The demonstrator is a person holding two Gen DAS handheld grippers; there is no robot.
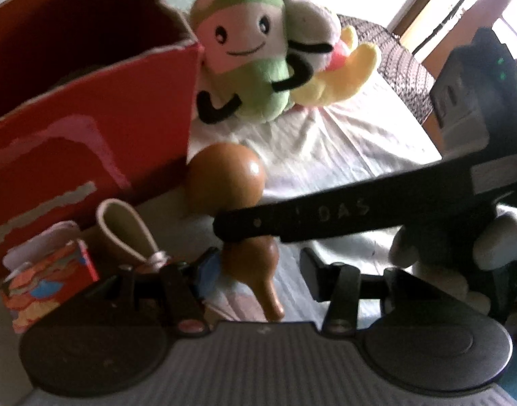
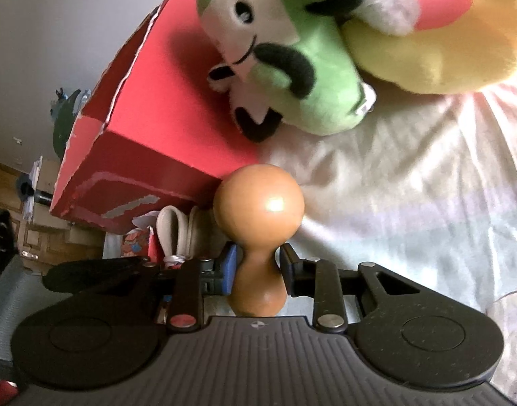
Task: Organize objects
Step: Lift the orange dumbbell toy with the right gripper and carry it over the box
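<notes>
A brown wooden gourd-shaped object (image 2: 258,209) is held at its narrow waist between my right gripper's (image 2: 258,270) two fingers, round head pointing away. In the left wrist view the same gourd (image 1: 224,179) lies beside a red cardboard box (image 1: 89,128), with the right gripper's black finger (image 1: 326,216) across it. My left gripper (image 1: 255,270) is open just behind it, its fingers on either side of the gourd's stem. A green and white plush toy (image 1: 248,61) and a yellow plush (image 1: 343,74) lie behind on the white sheet (image 1: 326,142).
The open red box (image 2: 163,111) stands left of the gourd. A small colourful pouch (image 1: 45,287) and a beige loop-shaped item (image 1: 123,233) lie in front of the box. A grey and white plush (image 1: 461,243) is at the right.
</notes>
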